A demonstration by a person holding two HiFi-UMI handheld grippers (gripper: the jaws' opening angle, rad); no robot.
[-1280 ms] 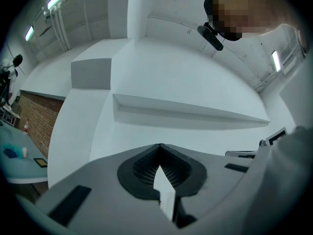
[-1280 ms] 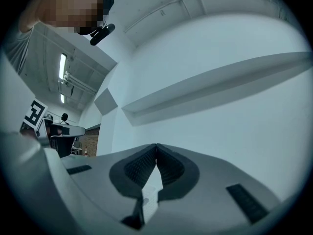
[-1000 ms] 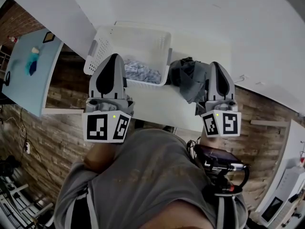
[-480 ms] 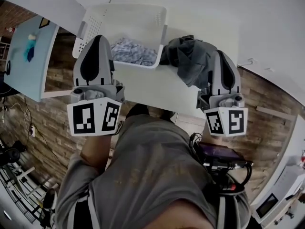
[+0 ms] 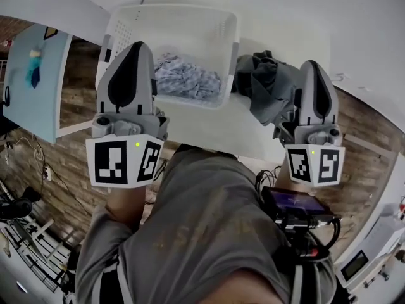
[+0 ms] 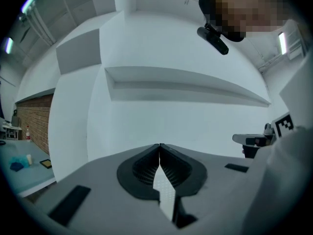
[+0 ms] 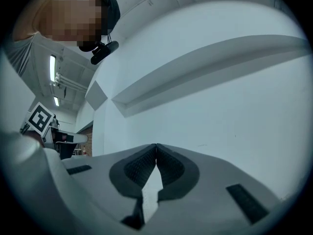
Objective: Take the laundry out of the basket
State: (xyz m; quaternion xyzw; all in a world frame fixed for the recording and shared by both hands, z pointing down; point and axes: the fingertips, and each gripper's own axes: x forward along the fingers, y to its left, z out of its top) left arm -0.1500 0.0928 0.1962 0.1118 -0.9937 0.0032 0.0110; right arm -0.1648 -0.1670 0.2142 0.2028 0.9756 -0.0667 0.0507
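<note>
In the head view a white plastic basket [image 5: 190, 24] stands on a white table [image 5: 209, 128]. A crumpled blue-and-white patterned cloth [image 5: 186, 78] lies inside it. A dark grey garment [image 5: 266, 84] lies heaped on the table just right of the basket. My left gripper [image 5: 136, 45] is held up in front of the basket's left side, shut and empty. My right gripper [image 5: 314, 64] is raised beside the grey garment, also shut with nothing in it. Both gripper views face a white wall, and in each the jaws, left gripper [image 6: 159, 145] and right gripper [image 7: 156, 145], meet at their tips.
A light blue table [image 5: 31, 87] with small blue items stands at the left. Wood-patterned floor [image 5: 76, 138] shows around the white table. A dark device [image 5: 294, 204] hangs at the person's waist. A white wall runs behind the basket.
The head view has shifted, and the two grippers have drifted slightly further apart. Both stay shut and raised. The cloth in the basket and the grey garment lie as before.
</note>
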